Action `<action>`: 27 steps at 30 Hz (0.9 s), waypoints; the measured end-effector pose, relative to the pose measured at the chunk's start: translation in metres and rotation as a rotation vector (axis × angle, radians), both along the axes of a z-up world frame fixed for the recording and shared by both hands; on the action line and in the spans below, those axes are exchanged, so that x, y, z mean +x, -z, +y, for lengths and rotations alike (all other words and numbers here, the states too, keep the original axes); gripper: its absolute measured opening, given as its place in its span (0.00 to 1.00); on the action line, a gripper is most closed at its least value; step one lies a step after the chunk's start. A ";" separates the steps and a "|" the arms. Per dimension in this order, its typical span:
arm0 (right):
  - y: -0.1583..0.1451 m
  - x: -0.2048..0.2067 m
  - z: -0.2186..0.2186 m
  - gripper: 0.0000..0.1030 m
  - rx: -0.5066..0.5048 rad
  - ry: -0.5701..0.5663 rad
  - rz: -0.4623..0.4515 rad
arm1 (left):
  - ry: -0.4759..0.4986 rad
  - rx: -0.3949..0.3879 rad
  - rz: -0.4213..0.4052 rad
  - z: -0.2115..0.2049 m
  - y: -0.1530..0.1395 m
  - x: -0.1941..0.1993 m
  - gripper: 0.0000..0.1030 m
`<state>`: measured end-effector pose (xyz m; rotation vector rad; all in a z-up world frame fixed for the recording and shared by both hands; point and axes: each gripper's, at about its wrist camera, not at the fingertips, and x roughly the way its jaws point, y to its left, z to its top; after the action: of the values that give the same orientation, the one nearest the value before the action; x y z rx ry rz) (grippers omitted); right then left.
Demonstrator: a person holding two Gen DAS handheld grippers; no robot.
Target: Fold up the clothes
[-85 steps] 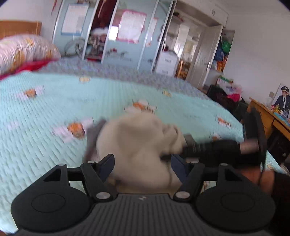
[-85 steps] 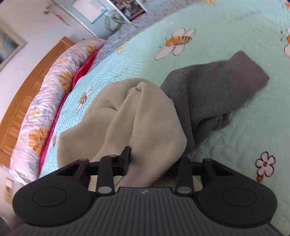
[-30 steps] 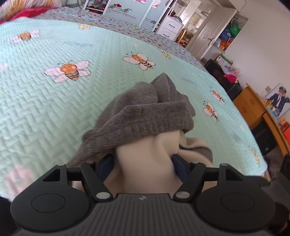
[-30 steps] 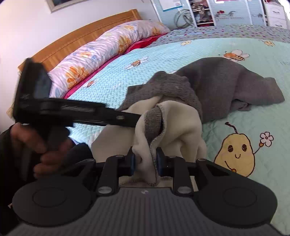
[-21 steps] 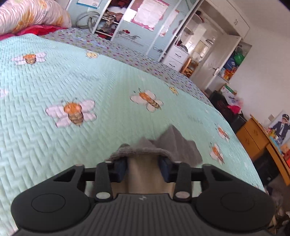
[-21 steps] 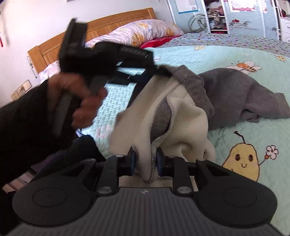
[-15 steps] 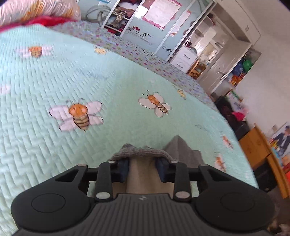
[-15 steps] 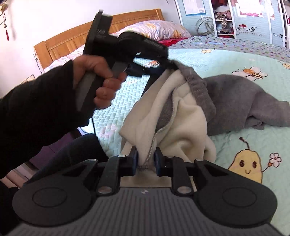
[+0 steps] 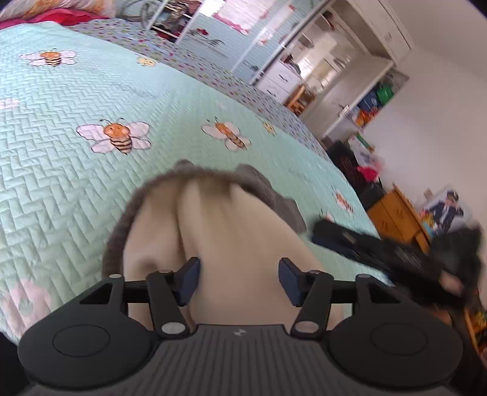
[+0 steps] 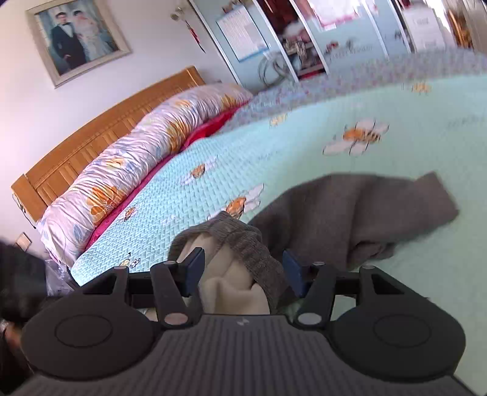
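A grey knit garment with a cream fleece lining [image 9: 231, 231] lies bunched on the mint bee-print bedspread [image 9: 76, 170]. My left gripper [image 9: 239, 281] is open, its jaws wide on either side of the cream lining. In the right wrist view the same garment [image 10: 350, 213] spreads to the right, with its grey cuff and cream lining [image 10: 240, 268] between the jaws of my right gripper [image 10: 243, 274], which is open. The right gripper and hand also show blurred in the left wrist view [image 9: 380, 246].
A long floral pillow [image 10: 127, 170] and wooden headboard [image 10: 100, 128] lie at the bed's left end. Wardrobes [image 9: 231, 27] stand beyond the bed. A wooden desk [image 9: 398, 213] and clutter stand past the bed's right edge.
Both grippers were shut on the garment half a second ago and have opened, letting it go. The garment has dropped back onto the bedspread.
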<state>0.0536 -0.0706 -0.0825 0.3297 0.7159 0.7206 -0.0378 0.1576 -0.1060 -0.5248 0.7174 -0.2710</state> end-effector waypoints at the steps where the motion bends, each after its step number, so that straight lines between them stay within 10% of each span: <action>1: 0.008 0.010 0.008 0.58 0.000 -0.005 0.033 | 0.003 0.010 0.009 -0.002 0.002 0.000 0.60; 4: 0.035 0.027 0.031 0.56 -0.030 -0.011 0.104 | -0.003 0.028 0.048 -0.006 0.012 0.001 0.61; 8: 0.037 0.011 0.031 0.16 -0.030 0.045 0.064 | -0.013 0.048 0.073 -0.010 0.023 0.001 0.61; 11: 0.009 0.012 0.015 0.09 -0.066 0.128 -0.032 | -0.030 0.052 0.064 -0.008 0.022 0.004 0.58; 19: -0.079 0.004 -0.014 0.08 0.031 0.181 -0.250 | -0.081 0.067 0.018 -0.002 0.005 0.016 0.50; 27: -0.022 -0.004 -0.013 0.08 -0.009 0.179 -0.082 | 0.170 0.043 -0.062 -0.052 -0.010 0.000 0.52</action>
<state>0.0494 -0.0837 -0.0607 0.3493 0.6034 0.5582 -0.0379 0.1056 -0.0962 -0.4133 0.7068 -0.4282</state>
